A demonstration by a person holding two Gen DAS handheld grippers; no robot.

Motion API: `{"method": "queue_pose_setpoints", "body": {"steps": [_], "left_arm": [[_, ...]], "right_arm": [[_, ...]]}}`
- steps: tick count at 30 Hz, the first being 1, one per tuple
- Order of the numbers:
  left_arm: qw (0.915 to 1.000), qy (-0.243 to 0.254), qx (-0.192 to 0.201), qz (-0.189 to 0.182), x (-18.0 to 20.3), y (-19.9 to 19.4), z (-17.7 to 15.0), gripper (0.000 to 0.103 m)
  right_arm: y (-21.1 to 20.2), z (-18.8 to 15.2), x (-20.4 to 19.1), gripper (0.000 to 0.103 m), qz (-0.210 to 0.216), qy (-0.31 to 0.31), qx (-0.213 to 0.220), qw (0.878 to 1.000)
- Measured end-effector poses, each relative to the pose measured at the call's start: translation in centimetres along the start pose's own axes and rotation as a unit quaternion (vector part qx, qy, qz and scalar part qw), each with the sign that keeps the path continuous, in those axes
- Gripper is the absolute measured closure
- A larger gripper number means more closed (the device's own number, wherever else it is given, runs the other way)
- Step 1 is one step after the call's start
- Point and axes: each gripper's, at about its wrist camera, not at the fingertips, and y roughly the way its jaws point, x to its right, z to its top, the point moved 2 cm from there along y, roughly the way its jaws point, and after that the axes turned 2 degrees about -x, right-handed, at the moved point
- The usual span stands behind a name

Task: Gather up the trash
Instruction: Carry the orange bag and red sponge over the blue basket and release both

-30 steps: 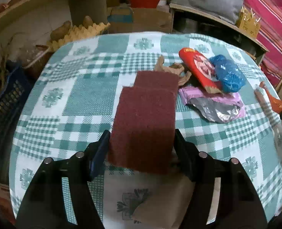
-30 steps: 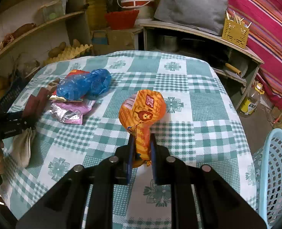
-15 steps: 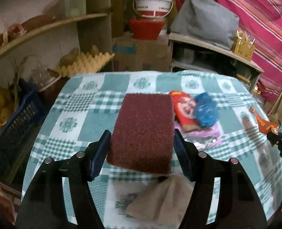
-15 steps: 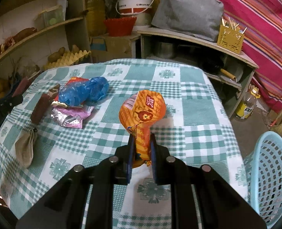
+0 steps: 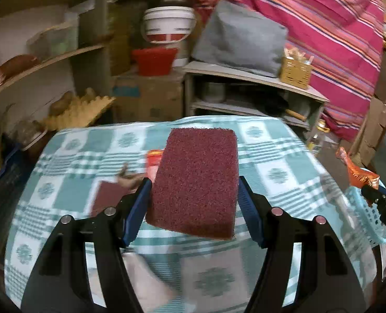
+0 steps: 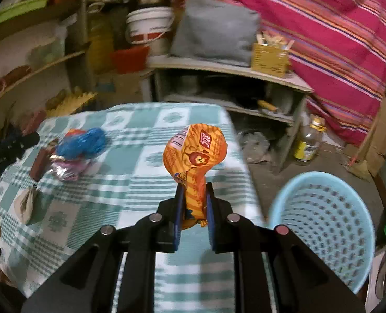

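My left gripper (image 5: 194, 190) is shut on a maroon scouring pad (image 5: 197, 182) and holds it above the checked table (image 5: 271, 154). A second maroon pad (image 5: 105, 198) lies on the table at the left. My right gripper (image 6: 194, 195) is shut on an orange snack wrapper (image 6: 194, 159), raised near the table's right edge. The light blue basket (image 6: 323, 224) stands on the floor to its right. A blue bag (image 6: 82, 143) and a pink and silver wrapper (image 6: 65, 169) lie on the table at the left.
A beige cloth (image 6: 27, 202) lies near the table's left front. A shelf unit (image 6: 227, 91) with a grey cushion stands behind the table. A bottle (image 6: 309, 140) stands on the floor. A striped pink cloth (image 6: 323, 26) hangs at the right.
Both grippers have risen and swung right with their loads. The basket has come much more into the right wrist view. The left view now hides most of the table's trash behind the pad.
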Motion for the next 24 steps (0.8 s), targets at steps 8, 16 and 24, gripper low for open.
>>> {"method": "queue_pose_setpoints", "body": {"steps": [8, 16, 24], "left_arm": [[0.9976, 0.040, 0.026, -0.050, 9.5, -0.9, 1.6, 0.039], [0.9884, 0.091, 0.031, -0.117, 20.9, -1.0, 1.1, 0.039], [0.9776, 0.137, 0.007, -0.160, 30.2, 1.1, -1.6, 0.039]], "right_arm": [[-4.2, -0.9, 10.2, 0.087, -0.042, 0.069, 0.026, 0.996], [-6.1, -3.1, 18.7, 0.087, -0.100, 0.123, 0.024, 0.987], [-5.9, -4.0, 21.6, 0.087, -0.093, 0.160, 0.027, 0.982]]}}
